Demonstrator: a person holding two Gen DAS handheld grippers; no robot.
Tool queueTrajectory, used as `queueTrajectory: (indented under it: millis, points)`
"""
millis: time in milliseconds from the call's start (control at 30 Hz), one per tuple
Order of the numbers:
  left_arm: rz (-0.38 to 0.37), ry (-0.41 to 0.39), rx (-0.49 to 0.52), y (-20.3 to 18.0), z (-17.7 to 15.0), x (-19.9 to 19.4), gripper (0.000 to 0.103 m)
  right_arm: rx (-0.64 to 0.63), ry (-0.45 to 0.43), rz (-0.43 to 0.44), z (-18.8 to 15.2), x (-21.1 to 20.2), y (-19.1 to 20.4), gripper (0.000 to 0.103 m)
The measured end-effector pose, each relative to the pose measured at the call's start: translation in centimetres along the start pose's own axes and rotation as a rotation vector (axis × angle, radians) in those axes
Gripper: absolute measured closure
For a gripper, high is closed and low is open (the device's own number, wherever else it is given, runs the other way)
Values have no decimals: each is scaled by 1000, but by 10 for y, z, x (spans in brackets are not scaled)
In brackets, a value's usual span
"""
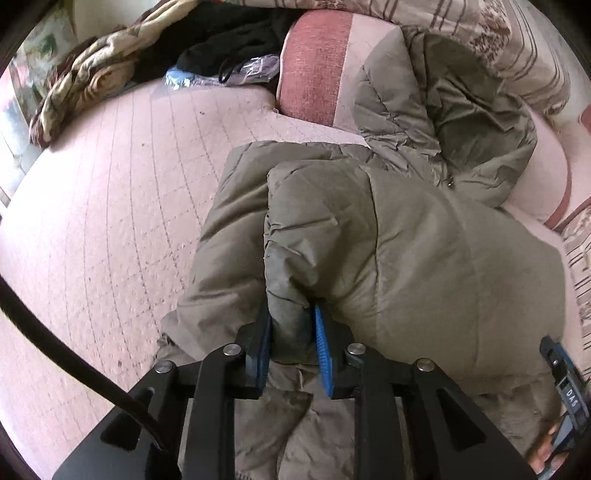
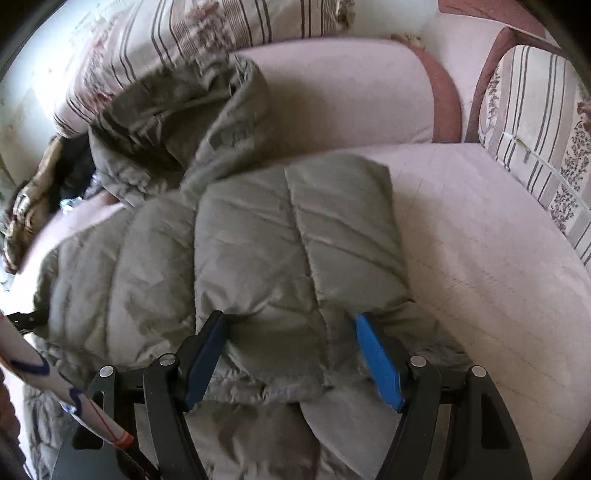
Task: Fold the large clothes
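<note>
Jacket (image 1: 424, 258) on sofa (image 1: 110, 203), L tongs (image 1: 291, 347) pinching sleeve, R tongs (image 2: 291, 358) apart

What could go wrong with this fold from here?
1. The left gripper pinches only a thick bunch of the olive quilted puffer jacket; slick fabric may slip out.
2. The right gripper is open around the hem, so that side could sag.
3. The hood lies bunched against the striped cushion.
</note>
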State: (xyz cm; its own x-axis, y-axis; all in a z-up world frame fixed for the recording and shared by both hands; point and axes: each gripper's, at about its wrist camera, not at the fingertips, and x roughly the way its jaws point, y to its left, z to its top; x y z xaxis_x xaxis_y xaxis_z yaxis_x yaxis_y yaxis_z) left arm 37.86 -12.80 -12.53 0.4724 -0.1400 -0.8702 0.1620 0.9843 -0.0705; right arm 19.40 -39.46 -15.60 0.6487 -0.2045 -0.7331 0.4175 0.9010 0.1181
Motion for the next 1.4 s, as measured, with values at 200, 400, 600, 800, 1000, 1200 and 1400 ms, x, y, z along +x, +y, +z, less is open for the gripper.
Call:
queueTrajectory:
  millis: [200, 400, 600, 800, 1000, 1200, 1400]
  points:
    - [89, -63, 39, 0, -4, -24, 62, 12, -2, -2, 7, -5, -2, 22]
    - [120, -164, 54, 28, -37, -83, 40, 40, -32, 25, 0, -51, -29, 22]
    - [197, -177, 118, 59, -92, -116, 38, 54, 9, 17, -35, -94, -75, 22]
    - [257, -189, 151, 97, -150, -138, 34, 100, 54, -31, -88, -130, -132, 21]
    - [168, -114, 63, 131, -186, -136, 29, 196, 109, -32, -139, -149, -175, 19]
    - [-7, 4, -36, 145, -214, -123, 29, 288, 166, 38, -178, -149, -188, 19]
    - [-66, 39, -87, 138, -238, -121, 32, 327, 192, 139, -201, -149, -174, 19]
